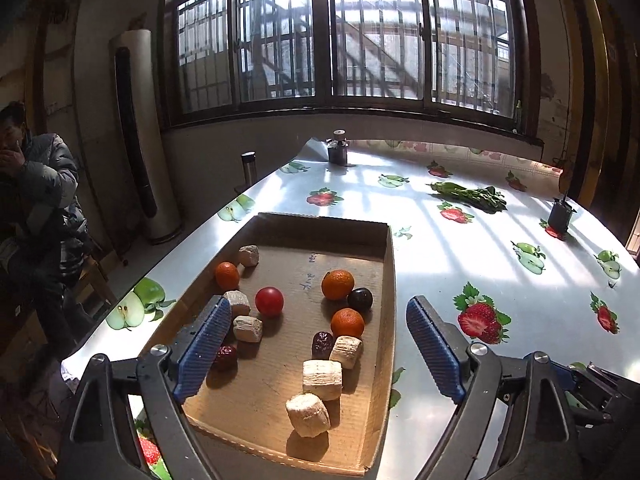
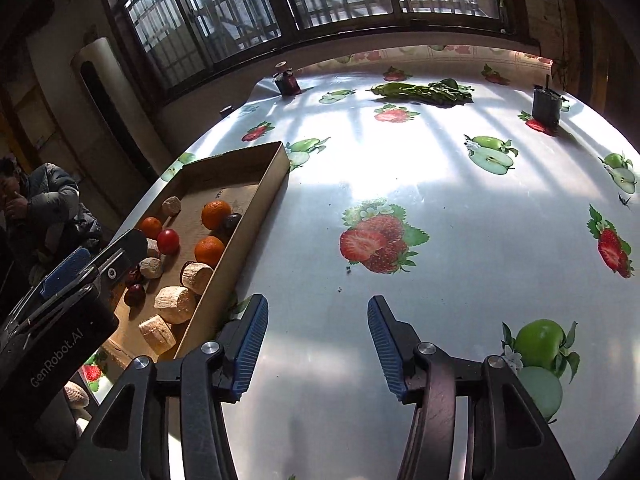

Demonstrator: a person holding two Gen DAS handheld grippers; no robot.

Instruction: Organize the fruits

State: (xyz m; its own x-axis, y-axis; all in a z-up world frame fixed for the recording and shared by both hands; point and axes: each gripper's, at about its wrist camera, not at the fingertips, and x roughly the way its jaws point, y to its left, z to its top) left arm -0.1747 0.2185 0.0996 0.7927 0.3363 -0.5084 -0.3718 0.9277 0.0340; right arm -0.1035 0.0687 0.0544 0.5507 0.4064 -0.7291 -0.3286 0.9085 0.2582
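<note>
A shallow cardboard tray (image 1: 320,222) lies on the fruit-print tablecloth. In it are three oranges (image 1: 338,284), a red tomato (image 1: 269,301), a dark plum (image 1: 359,299), two red dates (image 1: 322,345) and several pale beige chunks (image 1: 322,379). My left gripper (image 1: 318,305) hangs open above the tray's near half, its blue pads (image 1: 204,344) wide apart and touching nothing. In the right wrist view the tray (image 2: 240,240) sits at the left. My right gripper (image 2: 317,301) stands open over bare tablecloth to the tray's right, with nothing between its fingers.
A bunch of leafy greens (image 1: 470,196) lies at the table's far side. Two small dark holders (image 1: 338,150) (image 1: 560,216) stand near the far edges. A person in a puffy jacket (image 1: 36,200) sits left of the table beside a tall white air conditioner (image 1: 140,140).
</note>
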